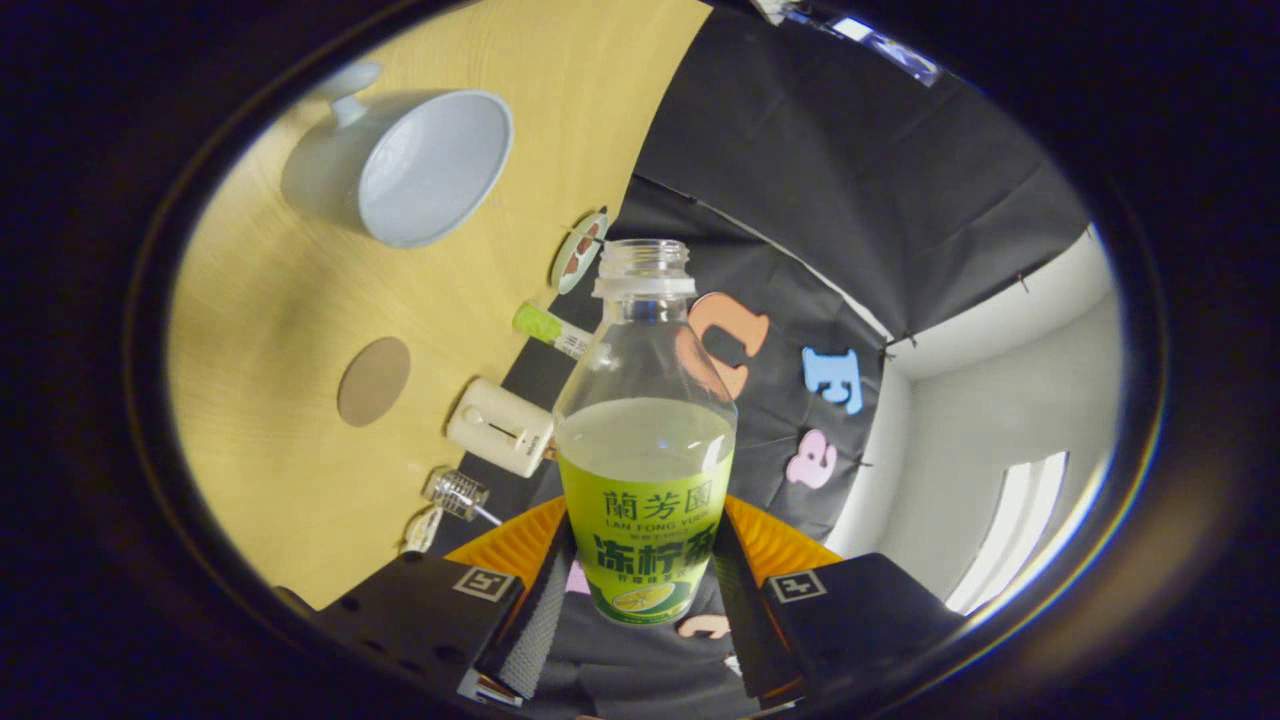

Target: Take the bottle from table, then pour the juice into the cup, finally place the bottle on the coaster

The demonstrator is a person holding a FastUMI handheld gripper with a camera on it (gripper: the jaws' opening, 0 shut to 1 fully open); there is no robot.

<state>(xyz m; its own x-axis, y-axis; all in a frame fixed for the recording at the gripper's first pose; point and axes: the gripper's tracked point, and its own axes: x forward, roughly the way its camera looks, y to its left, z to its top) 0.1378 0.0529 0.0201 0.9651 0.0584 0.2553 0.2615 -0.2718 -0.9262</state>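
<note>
Tongs: the tongs are clamped on the juice bottle, one finger pressing each side of its labelled lower body.
Juice bottle: clear plastic, uncapped, with a green label; it is lifted off the surface and stands along the fingers, neck pointing away from them. Pale juice fills it to about the top of the label.
View: tilted, so the wooden surface rises to the left of the bottle and the booth wall lies behind it.
Cup: a pale cup with a handle sits on the surface, well beyond the fingers and to the left of the bottle's neck; nothing can be seen inside it.
Coaster: a round brownish coaster lies flat on the surface, between the cup and the fingers, bare.
Other things: a small white box-like device, a green-capped tube, a small patterned disc and a little clear item lie along the surface's edge, near the bottle.
</note>
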